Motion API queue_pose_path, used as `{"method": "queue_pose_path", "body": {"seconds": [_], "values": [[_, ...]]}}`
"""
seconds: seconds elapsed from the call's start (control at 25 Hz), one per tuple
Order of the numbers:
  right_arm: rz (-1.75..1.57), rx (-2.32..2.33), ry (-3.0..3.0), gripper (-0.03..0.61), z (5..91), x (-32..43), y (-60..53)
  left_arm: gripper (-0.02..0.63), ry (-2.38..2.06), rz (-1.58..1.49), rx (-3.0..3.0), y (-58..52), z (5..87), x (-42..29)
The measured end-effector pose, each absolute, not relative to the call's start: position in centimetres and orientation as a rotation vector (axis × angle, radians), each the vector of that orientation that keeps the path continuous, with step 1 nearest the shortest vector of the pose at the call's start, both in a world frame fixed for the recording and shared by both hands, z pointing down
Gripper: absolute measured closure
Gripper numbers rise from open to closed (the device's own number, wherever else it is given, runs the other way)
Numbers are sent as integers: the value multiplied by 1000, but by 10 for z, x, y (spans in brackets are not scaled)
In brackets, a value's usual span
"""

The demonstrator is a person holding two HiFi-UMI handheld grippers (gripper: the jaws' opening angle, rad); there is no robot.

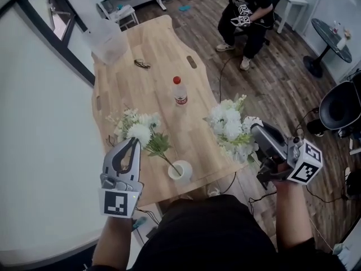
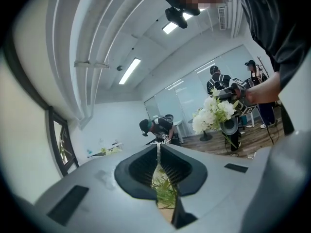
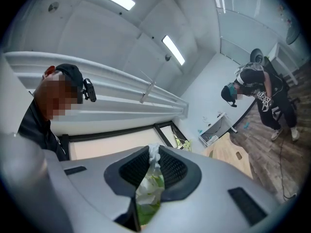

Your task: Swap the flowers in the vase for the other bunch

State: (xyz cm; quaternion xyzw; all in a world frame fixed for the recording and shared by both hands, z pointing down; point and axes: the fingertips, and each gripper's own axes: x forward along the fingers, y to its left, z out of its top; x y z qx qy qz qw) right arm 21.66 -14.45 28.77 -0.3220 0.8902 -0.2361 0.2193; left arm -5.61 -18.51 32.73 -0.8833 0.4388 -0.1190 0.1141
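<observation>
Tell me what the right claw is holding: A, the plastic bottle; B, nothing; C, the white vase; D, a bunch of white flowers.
D: the right claw is shut on the bunch of white flowers, petals and leaves pinched between its pads, while the bottle and the vase stand on the table.

The right claw (image 1: pixel 255 130) hides the stems of its bunch (image 1: pixel 230 123).

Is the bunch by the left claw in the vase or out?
In: the bunch leans, its stem dipping into the white vase.
</observation>
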Motion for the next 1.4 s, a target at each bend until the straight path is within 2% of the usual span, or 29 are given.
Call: {"method": "queue_pose_path", "body": {"seconds": [0.44, 1.12, 1.4], "values": [[-647, -828, 2486, 502, 276, 209, -146, 591, 1227, -351, -2690, -157, 332, -32], [-851, -656, 2504, 502, 298, 181, -149, 591, 1077, -501, -2764, -100, 345, 22], [-869, -688, 2501, 502, 338, 149, -125, 591, 1014, -463, -2811, -72, 383, -1]]}}
